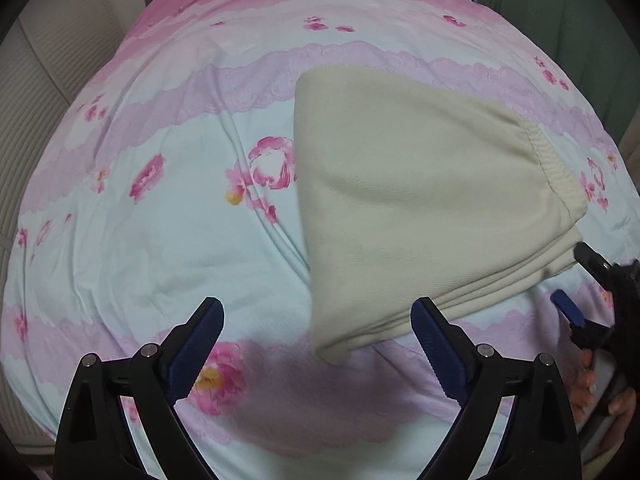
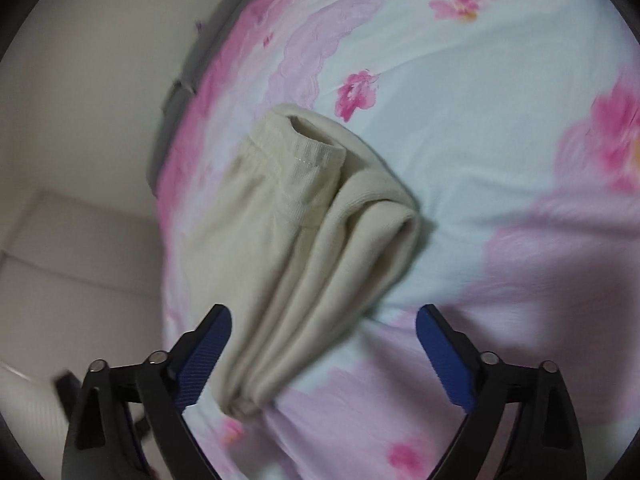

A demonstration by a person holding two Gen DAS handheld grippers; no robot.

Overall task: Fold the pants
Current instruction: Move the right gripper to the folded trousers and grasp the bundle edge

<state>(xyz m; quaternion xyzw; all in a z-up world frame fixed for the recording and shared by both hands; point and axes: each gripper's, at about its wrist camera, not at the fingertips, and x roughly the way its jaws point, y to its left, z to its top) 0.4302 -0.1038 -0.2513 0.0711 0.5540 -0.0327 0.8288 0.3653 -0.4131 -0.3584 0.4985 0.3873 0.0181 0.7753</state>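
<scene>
One floral bedsheet is seen, with one folded cream pants laid toward its right edge; bare sheet is left alongside. Both tongs are spread wide, nothing gripped: the left gripper and the right gripper, poised above the fold.

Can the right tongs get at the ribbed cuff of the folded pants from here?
Probably yes. The right tongs are open and empty, the folded pants lie straight ahead on the bedsheet, and the ribbed cuff sits on top, uncovered. The left tongs are clear.
</scene>
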